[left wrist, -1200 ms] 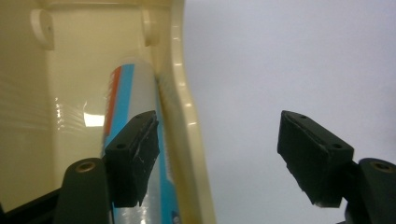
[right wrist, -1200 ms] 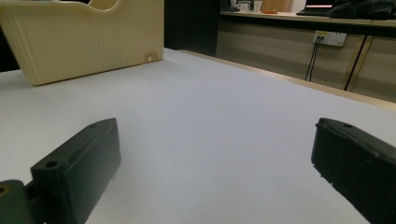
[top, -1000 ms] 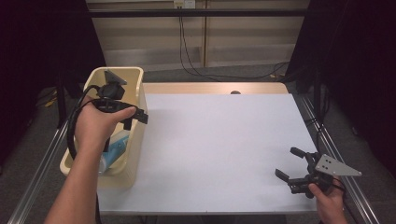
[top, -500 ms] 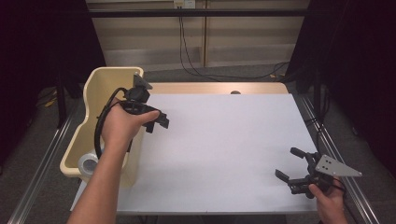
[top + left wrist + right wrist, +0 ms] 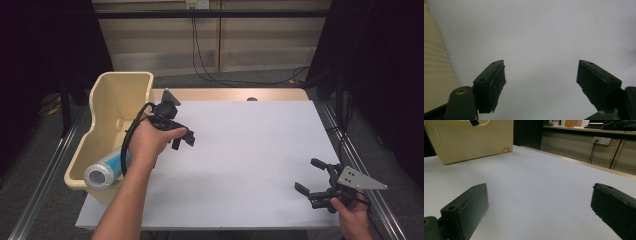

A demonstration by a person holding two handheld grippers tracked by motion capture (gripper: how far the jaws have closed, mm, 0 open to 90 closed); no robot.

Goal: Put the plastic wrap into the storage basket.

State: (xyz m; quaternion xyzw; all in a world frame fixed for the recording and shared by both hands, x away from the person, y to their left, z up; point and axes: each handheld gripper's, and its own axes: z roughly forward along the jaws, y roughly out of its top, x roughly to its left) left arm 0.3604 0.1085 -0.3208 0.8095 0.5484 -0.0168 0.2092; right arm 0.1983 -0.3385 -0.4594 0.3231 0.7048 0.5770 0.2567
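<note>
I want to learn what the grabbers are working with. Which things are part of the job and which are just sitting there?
Part of the job:
- left gripper, open, empty, over the white table
- cream bin
- blue-and-white roll lying in the bin

Just there:
- right gripper, open, empty, at the table's near corner
- cables on the floor behind

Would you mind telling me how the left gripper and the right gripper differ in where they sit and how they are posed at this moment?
The left gripper is beside the cream bin at the table's left; the right gripper sits at the near right corner of the white table. The left looks down onto the tabletop, while the right looks level across it toward the bin. The left's jaws have just been opening. Both stand open with nothing between their jaws.
</note>
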